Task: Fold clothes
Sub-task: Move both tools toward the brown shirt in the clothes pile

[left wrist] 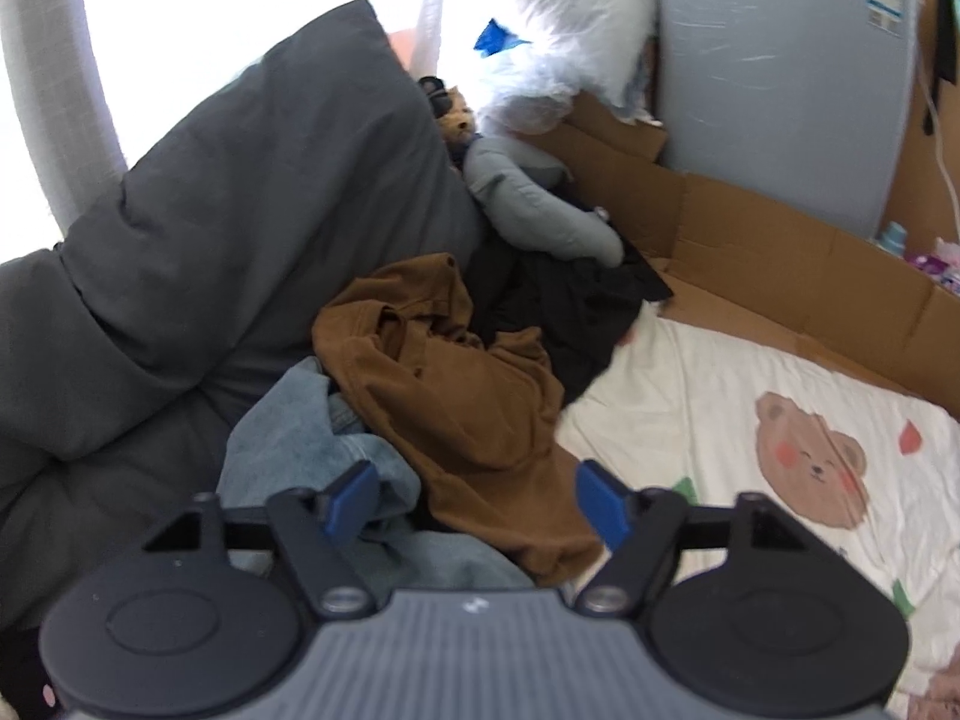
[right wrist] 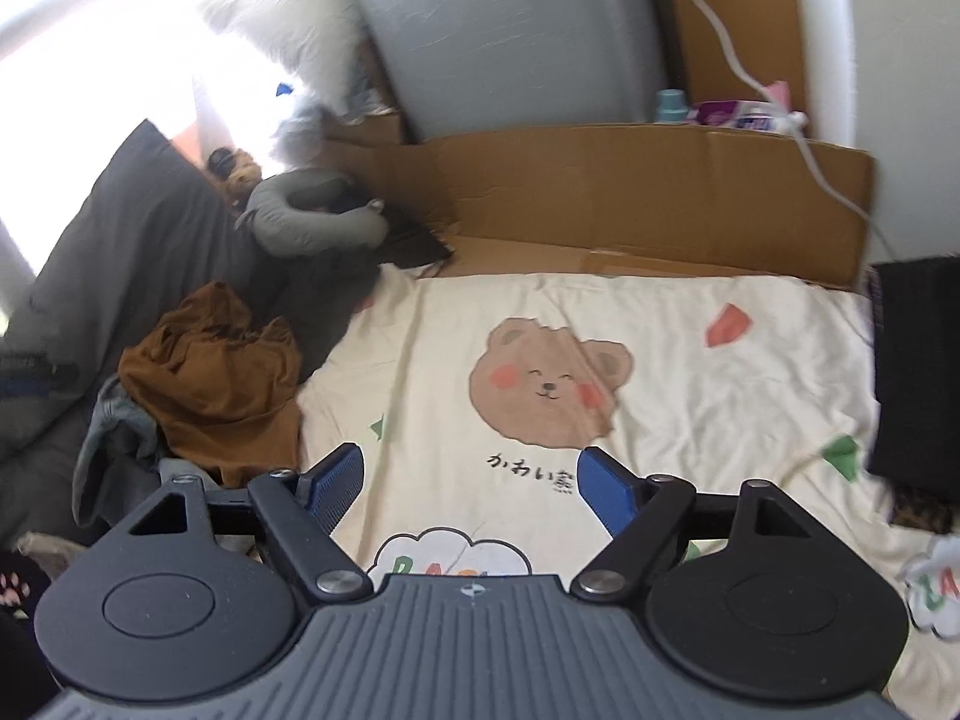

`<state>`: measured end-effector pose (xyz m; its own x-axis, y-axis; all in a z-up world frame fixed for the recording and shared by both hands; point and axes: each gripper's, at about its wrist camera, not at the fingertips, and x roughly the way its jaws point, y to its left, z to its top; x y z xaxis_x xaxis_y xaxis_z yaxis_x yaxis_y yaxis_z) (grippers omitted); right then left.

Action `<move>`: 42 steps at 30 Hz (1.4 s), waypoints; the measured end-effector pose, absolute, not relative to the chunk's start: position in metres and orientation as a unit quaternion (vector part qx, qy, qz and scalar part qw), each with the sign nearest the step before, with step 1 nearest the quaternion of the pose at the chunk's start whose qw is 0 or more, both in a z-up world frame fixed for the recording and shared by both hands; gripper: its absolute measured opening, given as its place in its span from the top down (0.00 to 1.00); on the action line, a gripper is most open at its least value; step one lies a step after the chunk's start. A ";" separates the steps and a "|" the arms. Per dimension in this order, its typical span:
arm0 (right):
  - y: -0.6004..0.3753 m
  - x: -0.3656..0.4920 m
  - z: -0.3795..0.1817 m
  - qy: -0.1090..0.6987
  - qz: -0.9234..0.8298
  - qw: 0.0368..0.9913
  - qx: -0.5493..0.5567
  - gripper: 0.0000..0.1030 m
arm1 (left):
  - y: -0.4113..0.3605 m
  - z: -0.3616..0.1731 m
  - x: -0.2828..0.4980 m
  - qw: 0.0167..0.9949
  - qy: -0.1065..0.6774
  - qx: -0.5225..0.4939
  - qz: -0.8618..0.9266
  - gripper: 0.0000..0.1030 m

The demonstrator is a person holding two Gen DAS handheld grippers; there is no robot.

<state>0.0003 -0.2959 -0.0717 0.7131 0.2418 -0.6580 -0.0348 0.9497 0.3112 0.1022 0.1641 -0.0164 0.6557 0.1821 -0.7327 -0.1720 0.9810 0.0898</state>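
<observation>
We are seeing 2 tongs, both standing apart, nothing clamped. Left tongs (left wrist: pixel 477 501) are hovering over the clothes pile: brown garment (left wrist: pixel 456 414) lying just ahead, jeans (left wrist: pixel 312 450) by their left finger. Right tongs (right wrist: pixel 471 489) are hanging above the sheet (right wrist: pixel 690 360), pile off to their left.

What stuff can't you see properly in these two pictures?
- Blue jeans: left wrist view, lower part hidden behind the left gripper.
- Black garment: left wrist view, partly under the brown garment; kind unclear.
- Dark folded item: right wrist view, cut off by the right edge.
- Bottles behind the cardboard: right wrist view, blurred and small.
</observation>
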 end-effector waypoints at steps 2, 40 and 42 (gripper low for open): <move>-0.290 0.012 -0.084 0.376 0.084 0.913 0.136 0.23 | 0.170 -0.023 0.113 0.910 0.403 -0.005 0.096 0.37; -0.094 0.202 -0.277 0.464 0.275 0.821 0.185 0.40 | 0.250 -0.167 0.203 0.895 0.417 -0.041 0.150 0.33; -0.082 0.215 -0.282 0.462 0.281 0.821 0.186 0.40 | 0.253 -0.170 0.204 0.897 0.413 -0.048 0.151 0.33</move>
<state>0.2152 -0.0816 -0.2816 0.4156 0.6330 -0.6532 -0.2894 0.7728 0.5648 0.2037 0.2528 -0.1700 0.6129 0.2314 -0.7555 -0.3108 0.9497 0.0387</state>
